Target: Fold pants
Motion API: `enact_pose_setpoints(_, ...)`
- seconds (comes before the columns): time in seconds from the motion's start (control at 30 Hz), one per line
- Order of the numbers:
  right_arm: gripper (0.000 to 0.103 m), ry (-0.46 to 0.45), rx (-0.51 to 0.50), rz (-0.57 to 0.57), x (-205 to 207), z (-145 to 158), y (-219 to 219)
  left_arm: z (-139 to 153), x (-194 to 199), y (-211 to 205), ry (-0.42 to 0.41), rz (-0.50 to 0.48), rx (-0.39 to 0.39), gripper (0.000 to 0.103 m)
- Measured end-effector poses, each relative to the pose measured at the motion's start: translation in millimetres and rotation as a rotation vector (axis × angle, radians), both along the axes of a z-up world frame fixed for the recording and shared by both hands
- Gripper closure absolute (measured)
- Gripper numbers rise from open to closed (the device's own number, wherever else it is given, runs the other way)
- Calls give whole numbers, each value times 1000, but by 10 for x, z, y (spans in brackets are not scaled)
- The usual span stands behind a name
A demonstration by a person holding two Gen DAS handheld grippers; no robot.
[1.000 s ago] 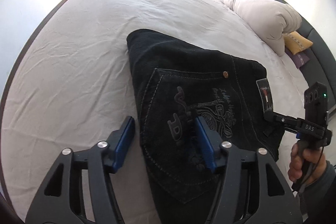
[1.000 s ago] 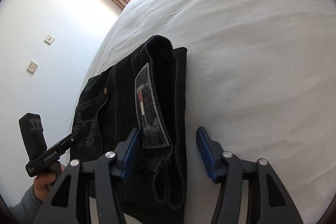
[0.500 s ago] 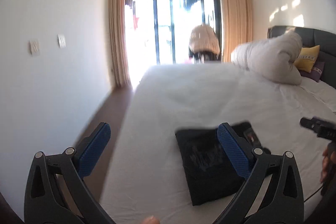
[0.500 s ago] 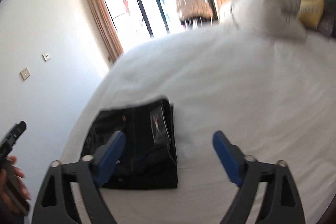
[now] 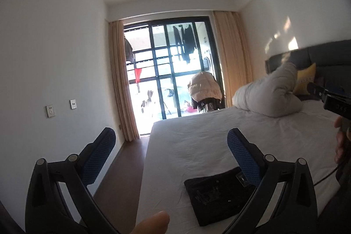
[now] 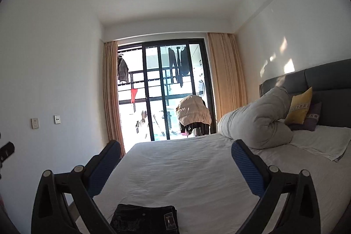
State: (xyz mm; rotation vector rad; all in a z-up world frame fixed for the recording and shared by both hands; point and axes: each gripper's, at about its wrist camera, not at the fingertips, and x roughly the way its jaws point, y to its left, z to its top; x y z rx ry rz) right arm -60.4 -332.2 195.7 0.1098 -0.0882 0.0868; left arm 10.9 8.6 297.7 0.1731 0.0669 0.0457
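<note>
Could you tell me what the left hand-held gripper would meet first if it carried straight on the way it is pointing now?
Probably nothing soon: the left hand-held gripper, jaws wide and empty, points level above the white bed sheet, well above the folded black jeans. The first obstacle looks like the dark-framed glass balcony door, though depth is unclear.

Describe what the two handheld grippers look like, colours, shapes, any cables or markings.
Each gripper, left and right, has black plastic fingers with triangular cut-outs, silver pivot pins and blue textured pads. Seen from the left wrist, the right one's black body carries small pale lettering, too blurred to read, and a thin black cable hangs below it.
</note>
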Motion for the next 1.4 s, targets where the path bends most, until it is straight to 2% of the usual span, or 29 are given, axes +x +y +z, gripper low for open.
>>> enact_pose_setpoints(0.1,0,18,-9,35,7,-57,99,-45,4,-1,44,11,-12,0)
enact_pose_setpoints(0.17,0,51,-5,53,56,-172,153,-109,99,55,122,8,-74,0)
enact_pose_setpoints(0.23,0,124,-6,54,139,-339,213,-213,208,107,199,27,-131,0)
enact_pose_setpoints(0.4,0,255,-25,60,338,-687,272,-796,657,210,444,107,-193,0)
enact_pose_setpoints(0.6,0,454,-13,38,562,-1028,349,-1502,1101,62,622,125,-181,0)
enact_pose_setpoints(0.8,0,692,-57,19,828,-1486,519,-1848,1344,-25,711,111,-199,0)
enact_pose_setpoints(0.93,0,778,-59,29,860,-1645,621,-2059,1506,10,776,124,-213,0)
enact_pose_setpoints(1.07,0,790,-72,38,855,-1624,670,-2222,1655,30,814,124,-228,0)
enact_pose_setpoints(1.2,0,803,-83,35,823,-1554,721,-2304,1644,-10,833,122,-230,0)
enact_pose_setpoints(1.4,0,826,-100,41,833,-1574,783,-2260,1533,-25,855,121,-235,0)
